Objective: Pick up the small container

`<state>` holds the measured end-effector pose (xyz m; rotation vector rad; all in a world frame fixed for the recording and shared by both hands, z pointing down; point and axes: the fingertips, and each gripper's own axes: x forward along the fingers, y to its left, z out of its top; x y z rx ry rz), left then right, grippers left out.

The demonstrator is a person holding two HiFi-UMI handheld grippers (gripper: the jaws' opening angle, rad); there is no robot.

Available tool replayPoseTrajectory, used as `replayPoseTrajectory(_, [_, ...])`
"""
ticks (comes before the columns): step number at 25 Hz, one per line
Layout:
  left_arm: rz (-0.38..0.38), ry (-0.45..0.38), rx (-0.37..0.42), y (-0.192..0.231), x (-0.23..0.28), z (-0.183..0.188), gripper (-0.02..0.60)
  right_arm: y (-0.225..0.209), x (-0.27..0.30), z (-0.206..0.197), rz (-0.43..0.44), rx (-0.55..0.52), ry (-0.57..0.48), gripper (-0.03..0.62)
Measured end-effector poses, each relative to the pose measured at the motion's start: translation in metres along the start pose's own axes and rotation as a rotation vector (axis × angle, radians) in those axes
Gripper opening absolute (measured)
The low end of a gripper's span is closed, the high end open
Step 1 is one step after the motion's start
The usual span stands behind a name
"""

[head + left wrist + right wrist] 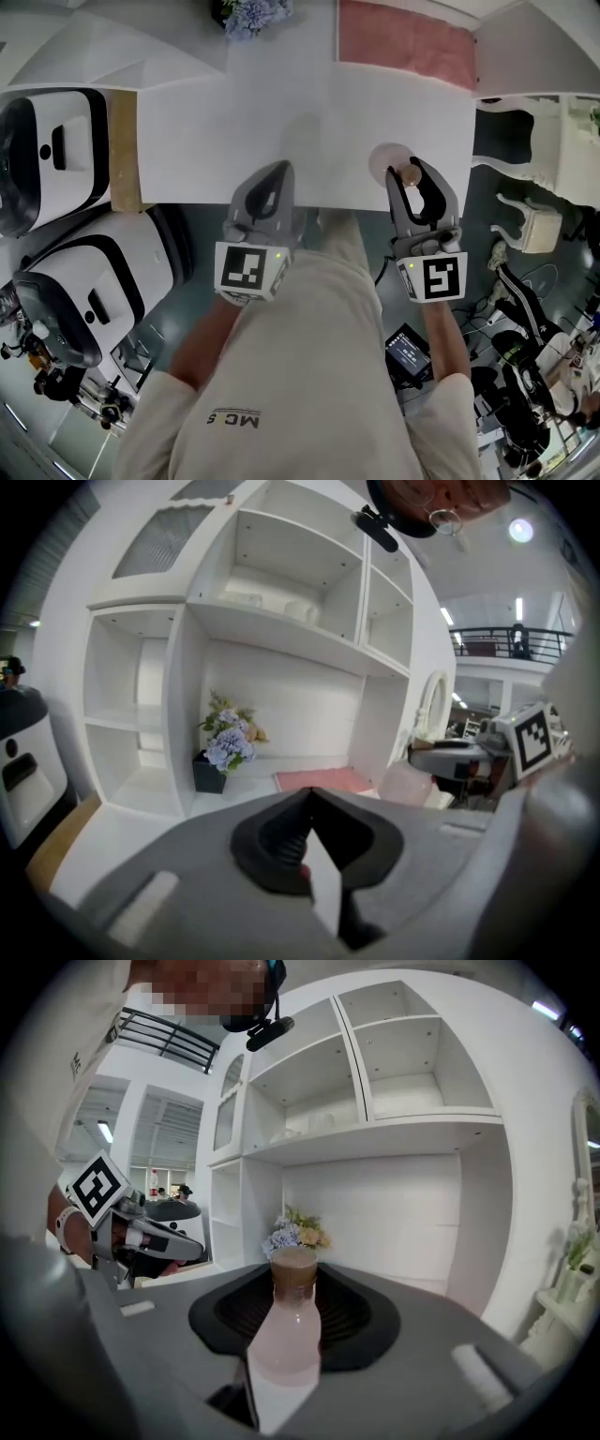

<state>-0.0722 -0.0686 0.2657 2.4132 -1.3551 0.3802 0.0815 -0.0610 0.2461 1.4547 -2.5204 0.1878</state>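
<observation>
The small container [394, 164] is a pale pink bottle with a brown cap [411, 173]. It sits between the jaws of my right gripper [413, 180] over the front edge of the white table [309, 122]. In the right gripper view the bottle [284, 1340] lies along the jaws, which are shut on it, its cap [293, 1272] pointing away. Whether it rests on the table I cannot tell. My left gripper [271, 181] hovers at the table's front edge to the left, and its jaws [309, 794] meet with nothing in them.
A pink mat [403, 42] and a pot of flowers [248, 14] lie at the table's far side. White shelving [281, 602] rises behind. Two white rounded machines [47, 150] stand at the left. A white chair [530, 220] and cables are at the right.
</observation>
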Motion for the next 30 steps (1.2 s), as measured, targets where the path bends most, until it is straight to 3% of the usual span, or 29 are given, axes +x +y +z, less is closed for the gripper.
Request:
replayPoseTrajectory(13, [-0.040,-0.106,0.056,-0.011,-0.005,0.071,0.000,-0.010,-0.033,0.047,-0.030,-0.013,-0.013,0.140])
replayPoseTrajectory(30, [-0.035,-0.078,0.070,-0.018,-0.018,0.066,0.000,-0.003,-0.032,0.058,0.005,-0.022,-0.037,0.140])
